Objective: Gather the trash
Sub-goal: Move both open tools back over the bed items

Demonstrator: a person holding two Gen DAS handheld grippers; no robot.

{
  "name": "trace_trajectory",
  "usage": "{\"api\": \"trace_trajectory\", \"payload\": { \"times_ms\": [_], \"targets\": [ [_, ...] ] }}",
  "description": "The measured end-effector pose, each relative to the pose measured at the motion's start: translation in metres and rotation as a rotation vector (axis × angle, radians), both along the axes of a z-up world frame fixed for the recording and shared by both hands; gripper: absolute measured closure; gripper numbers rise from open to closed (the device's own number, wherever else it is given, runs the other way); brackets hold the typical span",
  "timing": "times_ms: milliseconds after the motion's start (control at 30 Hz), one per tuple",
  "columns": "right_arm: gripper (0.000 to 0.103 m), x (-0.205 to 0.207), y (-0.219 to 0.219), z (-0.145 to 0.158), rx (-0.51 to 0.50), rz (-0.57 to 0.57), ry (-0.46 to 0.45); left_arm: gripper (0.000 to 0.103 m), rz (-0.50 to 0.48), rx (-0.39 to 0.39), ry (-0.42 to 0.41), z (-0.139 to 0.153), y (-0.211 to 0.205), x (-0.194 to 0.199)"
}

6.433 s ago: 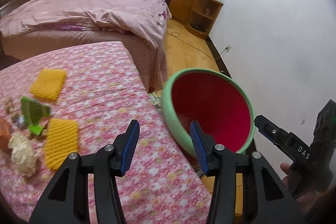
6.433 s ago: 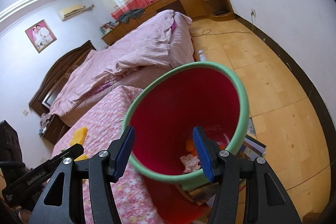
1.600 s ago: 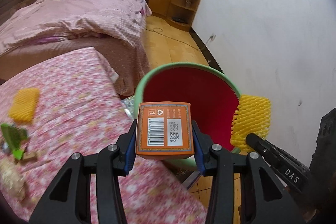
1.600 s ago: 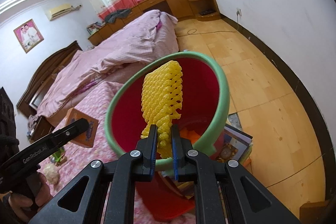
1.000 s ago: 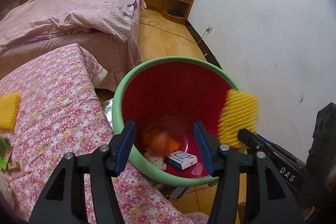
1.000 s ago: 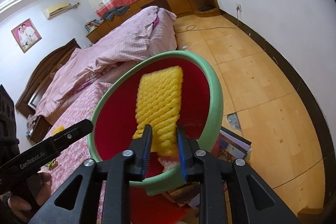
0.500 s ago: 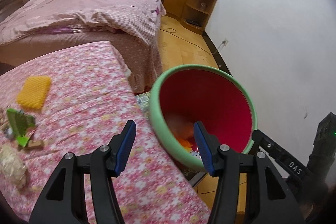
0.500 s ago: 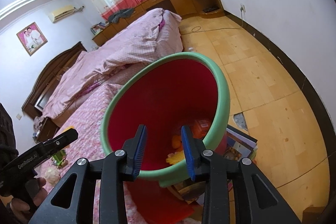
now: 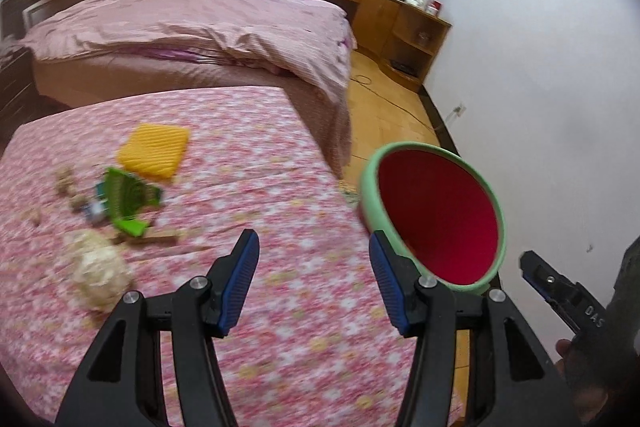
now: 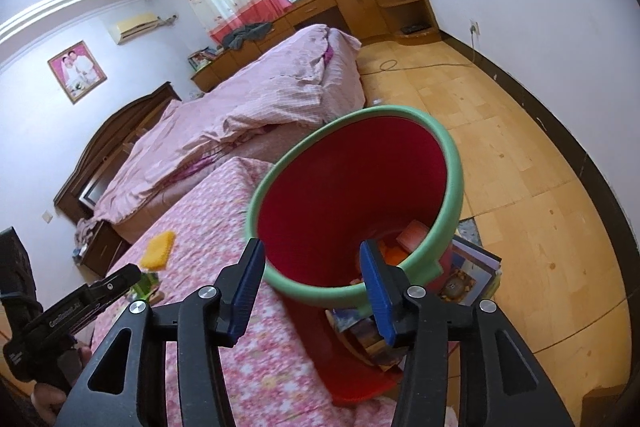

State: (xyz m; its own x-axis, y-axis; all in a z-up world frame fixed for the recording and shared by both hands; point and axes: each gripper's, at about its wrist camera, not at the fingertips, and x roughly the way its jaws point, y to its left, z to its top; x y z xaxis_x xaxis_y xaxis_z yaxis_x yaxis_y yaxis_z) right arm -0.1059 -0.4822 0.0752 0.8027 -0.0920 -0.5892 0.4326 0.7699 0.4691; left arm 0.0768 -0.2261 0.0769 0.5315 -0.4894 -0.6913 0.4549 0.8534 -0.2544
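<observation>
A red bin with a green rim [image 9: 436, 211] [image 10: 360, 195] stands off the right edge of the flowered table [image 9: 248, 195]. Orange scraps and a box [image 10: 412, 233] lie at its bottom. On the table lie a yellow foam net [image 9: 154, 149] [image 10: 159, 250], a green wrapper [image 9: 128, 197], a crumpled pale wad [image 9: 98, 275] and small scraps. My left gripper [image 9: 314, 283] is open and empty over the table, right of that litter. My right gripper [image 10: 310, 291] hangs at the bin's near rim, its jaws opening with nothing between them.
A bed with pink covers [image 9: 192, 27] lies beyond the table. Wooden cabinets and shelves [image 9: 404, 23] line the far wall. Books or magazines [image 10: 468, 275] lie on the wooden floor [image 10: 520, 155] under the bin. A white wall [image 9: 552, 67] is close on the right.
The yellow foam net left my right gripper and dropped into the bin, and those jaws spread wider. My left gripper swung left from over the bin to over the table.
</observation>
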Motion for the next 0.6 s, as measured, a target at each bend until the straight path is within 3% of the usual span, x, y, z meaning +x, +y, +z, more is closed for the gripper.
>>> {"api": "trace_trajectory", "payload": {
  "times_ms": [300,600],
  "targets": [
    [0.049,0.004,0.022,0.006,-0.016,0.028,0.0,0.046,0.181,0.001,0.007,-0.006,0.069,0.011],
    [0.048,0.012,0.03,0.003,-0.021,0.036,0.026,0.044,0.305,0.035,0.041,-0.027,0.108,0.028]
  ]
}}
